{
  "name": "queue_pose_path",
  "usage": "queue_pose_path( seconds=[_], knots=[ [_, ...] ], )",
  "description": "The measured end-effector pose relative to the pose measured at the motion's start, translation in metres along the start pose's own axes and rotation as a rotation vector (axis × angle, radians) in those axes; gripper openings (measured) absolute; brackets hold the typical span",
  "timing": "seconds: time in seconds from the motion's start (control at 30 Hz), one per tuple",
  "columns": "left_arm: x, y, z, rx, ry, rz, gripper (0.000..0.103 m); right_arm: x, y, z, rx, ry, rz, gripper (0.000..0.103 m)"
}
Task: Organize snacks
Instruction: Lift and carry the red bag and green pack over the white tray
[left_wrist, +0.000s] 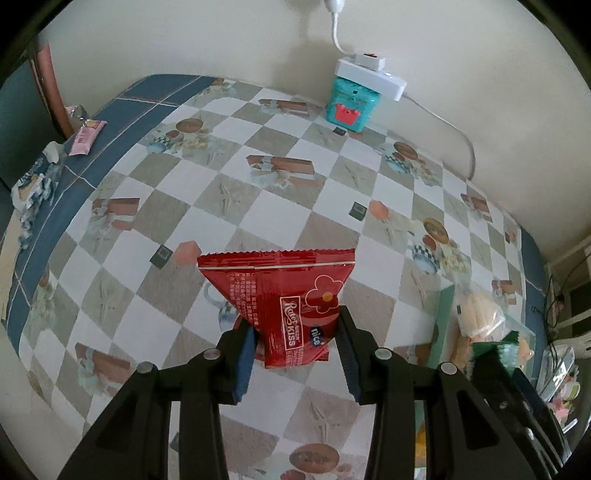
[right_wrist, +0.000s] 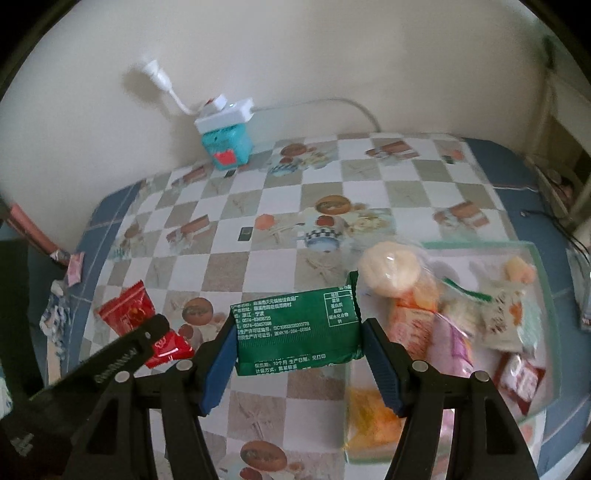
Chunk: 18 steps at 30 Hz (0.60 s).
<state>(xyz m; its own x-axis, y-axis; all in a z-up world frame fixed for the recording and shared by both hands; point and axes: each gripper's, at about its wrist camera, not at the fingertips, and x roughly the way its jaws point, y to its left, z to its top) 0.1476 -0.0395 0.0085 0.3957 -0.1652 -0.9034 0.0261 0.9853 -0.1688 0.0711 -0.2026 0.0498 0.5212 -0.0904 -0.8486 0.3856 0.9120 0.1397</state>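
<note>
The left gripper (left_wrist: 295, 332) clenched a red snack packet (left_wrist: 284, 295) between its blue-padded fingers (left_wrist: 245, 363), low in the centre of the left wrist frame, lifted above the checked table (left_wrist: 258, 192). The right gripper (right_wrist: 299, 343) likewise gripped a green snack packet (right_wrist: 295, 328) — centre of its frame. At lower right lay a clear tray (right_wrist: 543, 280) heaped with wrapped snacks. A teal box (right_wrist: 229, 147) stood against the wall, upper left — a white power strip (right_wrist: 225, 112) on top.

surface: checkered table (left_wrist: 258, 206) | on it: teal box (left_wrist: 351, 105), clear tray (right_wrist: 539, 258), pink packet (left_wrist: 88, 137)
</note>
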Motion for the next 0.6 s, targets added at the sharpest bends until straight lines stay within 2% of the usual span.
queue_pose_path(
  seconds=[0.23, 0.6],
  knots=[
    [-0.011, -0.012, -0.011, 0.029, -0.043, 0.006, 0.043, -0.012, -0.018, -0.02, 0.045, -0.037, -0.034, 0.069],
    [-0.027, -0.037, -0.018, 0.082, -0.099, 0.0, 0.043, -0.022, -0.057, -0.025, 0.119, -0.08, -0.067, 0.069]
  ],
)
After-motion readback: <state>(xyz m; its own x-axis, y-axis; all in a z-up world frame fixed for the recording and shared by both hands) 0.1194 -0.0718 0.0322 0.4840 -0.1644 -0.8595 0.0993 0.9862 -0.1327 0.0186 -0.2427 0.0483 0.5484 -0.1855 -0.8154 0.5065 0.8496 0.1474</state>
